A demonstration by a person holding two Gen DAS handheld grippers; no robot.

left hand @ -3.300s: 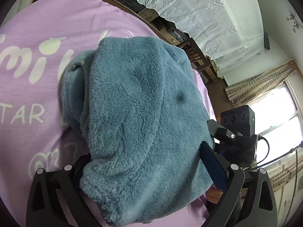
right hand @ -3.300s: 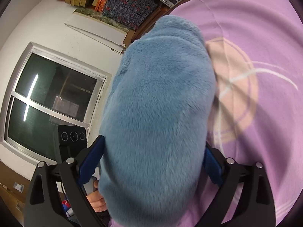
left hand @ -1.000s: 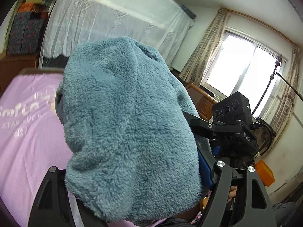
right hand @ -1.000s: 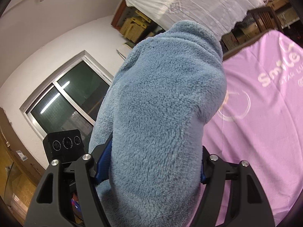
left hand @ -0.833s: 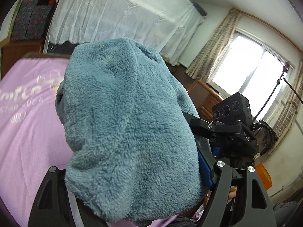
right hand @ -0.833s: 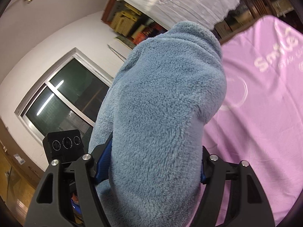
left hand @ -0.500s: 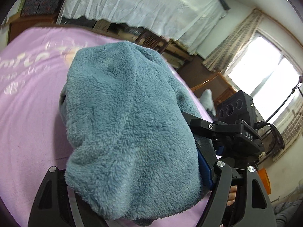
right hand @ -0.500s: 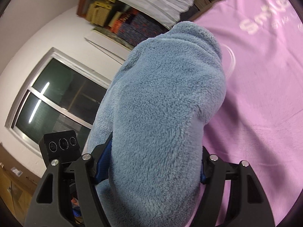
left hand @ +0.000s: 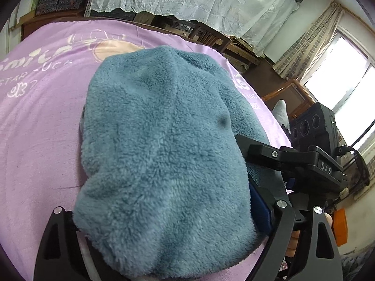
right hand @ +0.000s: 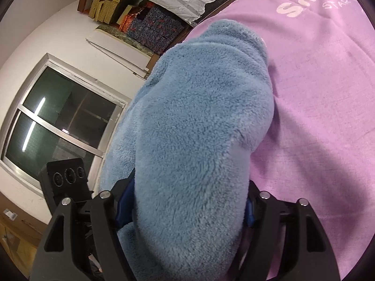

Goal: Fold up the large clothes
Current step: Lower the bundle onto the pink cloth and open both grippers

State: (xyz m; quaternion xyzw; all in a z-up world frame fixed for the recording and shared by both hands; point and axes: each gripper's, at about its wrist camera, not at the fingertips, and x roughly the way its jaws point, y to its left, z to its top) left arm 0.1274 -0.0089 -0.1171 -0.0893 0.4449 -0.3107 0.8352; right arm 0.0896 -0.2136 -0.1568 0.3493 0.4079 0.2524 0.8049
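A thick blue fleece garment [left hand: 164,154] fills the left wrist view, bunched and draped over my left gripper [left hand: 164,229], which is shut on it; the fingertips are buried in the fleece. In the right wrist view the same blue fleece garment [right hand: 199,140] bulges between my right gripper's [right hand: 187,210] blue-padded fingers, which are shut on it. Both hold the garment low over the purple printed sheet [left hand: 39,117], which also shows in the right wrist view [right hand: 323,98]. The right gripper's body [left hand: 311,145] shows at the right of the left wrist view.
A white lace curtain [left hand: 187,2] hangs behind the bed, with wooden chairs [left hand: 211,37] under it. A bright window with patterned drapes [left hand: 339,70] is at the right. A dark window [right hand: 61,121] and stacked boxes [right hand: 150,25] show in the right wrist view.
Both grippers have tilted and come down with the fleece from a raised hold toward the purple sheet; the room background has slid up out of view and the sheet fills more of each frame.
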